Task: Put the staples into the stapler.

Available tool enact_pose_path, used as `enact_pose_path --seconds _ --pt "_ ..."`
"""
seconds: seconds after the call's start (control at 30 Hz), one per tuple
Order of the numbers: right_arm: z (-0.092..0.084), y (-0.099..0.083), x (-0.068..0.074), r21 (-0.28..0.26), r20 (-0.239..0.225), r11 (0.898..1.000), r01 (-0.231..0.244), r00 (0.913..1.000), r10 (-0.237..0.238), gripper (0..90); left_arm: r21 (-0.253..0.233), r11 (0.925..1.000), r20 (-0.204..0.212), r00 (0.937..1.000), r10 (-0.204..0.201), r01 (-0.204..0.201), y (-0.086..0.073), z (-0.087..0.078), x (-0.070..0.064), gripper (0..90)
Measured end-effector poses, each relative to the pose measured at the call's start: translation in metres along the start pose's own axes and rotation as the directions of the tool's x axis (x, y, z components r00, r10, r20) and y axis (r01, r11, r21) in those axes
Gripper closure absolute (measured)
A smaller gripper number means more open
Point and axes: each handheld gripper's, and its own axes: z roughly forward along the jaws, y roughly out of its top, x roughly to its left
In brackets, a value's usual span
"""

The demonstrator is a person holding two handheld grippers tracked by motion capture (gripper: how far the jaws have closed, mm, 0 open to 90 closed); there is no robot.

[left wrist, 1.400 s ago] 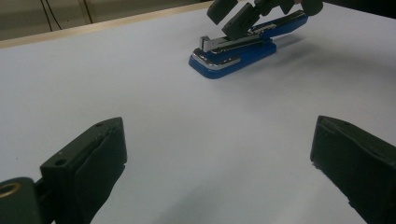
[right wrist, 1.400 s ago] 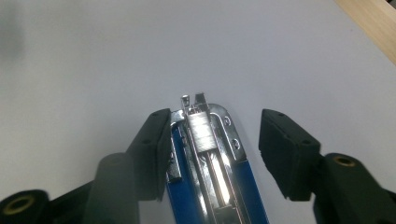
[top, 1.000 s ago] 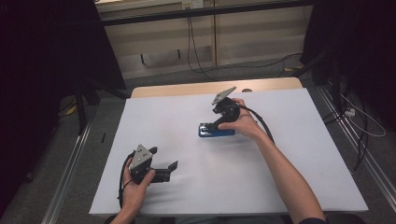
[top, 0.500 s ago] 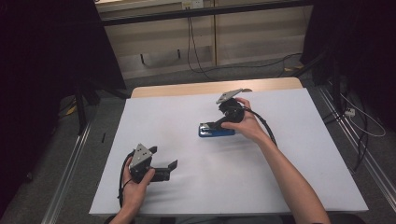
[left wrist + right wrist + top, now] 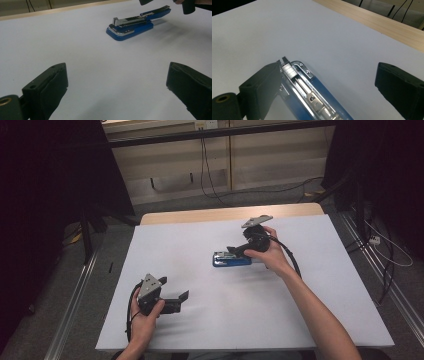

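A blue stapler (image 5: 231, 259) with a chrome magazine lies on the white table top (image 5: 200, 320), right of centre. Its top arm is raised, so the staples show (image 5: 288, 70). My right gripper (image 5: 235, 251) hovers at the stapler's right end, pointing left and down. Its jaws have just been opening and stand wide. The stapler (image 5: 312, 100) lies between them, close by the left jaw, and the right jaw stands well apart from it. My left gripper (image 5: 175, 288) is held at the front left, open with nothing in it, and faces the stapler (image 5: 132, 26) from afar.
The table's wooden back edge (image 5: 225, 214) shows beyond the white cover. Cables (image 5: 210, 180) run across the floor behind, and metal rails (image 5: 75, 315) flank the table. The right gripper's cable (image 5: 290, 257) loops beside the wrist.
The right hand has shifted a little to the right at the stapler's end, and its jaws stand wider. The stapler and the left hand have stayed where they were.
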Motion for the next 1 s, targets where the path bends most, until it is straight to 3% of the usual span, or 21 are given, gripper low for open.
enact_pose_path --seconds 0.2,0.47,0.57,0.73,1.0 --pt "-0.008 -0.01 -0.001 -0.019 0.01 1.0 -0.017 0.9998 0.017 10.2 -0.037 0.9993 -0.02 0.9997 -0.012 0.011 0.0 -0.005 0.002 4.5" --pt "-0.018 -0.022 -0.001 -0.024 0.043 0.999 -0.024 0.9988 0.025 8.9 -0.03 0.9995 -0.019 0.9997 -0.014 0.013 0.0 -0.004 0.003 4.5" --pt "-0.023 -0.026 0.0 -0.039 0.058 0.999 -0.034 0.9977 0.036 8.5 -0.049 0.9986 -0.033 0.9992 -0.021 0.02 0.001 -0.006 0.004 4.9" --pt "-0.033 -0.031 0.002 -0.073 0.124 0.997 -0.034 0.9913 0.043 8.3 -0.048 0.9986 -0.032 0.9992 -0.023 0.021 0.002 -0.005 0.004 4.9" --pt "-0.051 -0.047 0.003 -0.11 0.167 0.992 -0.056 0.9831 0.074 8.0 -0.047 0.9987 -0.029 0.9994 -0.019 0.018 0.004 -0.002 0.005 4.9"
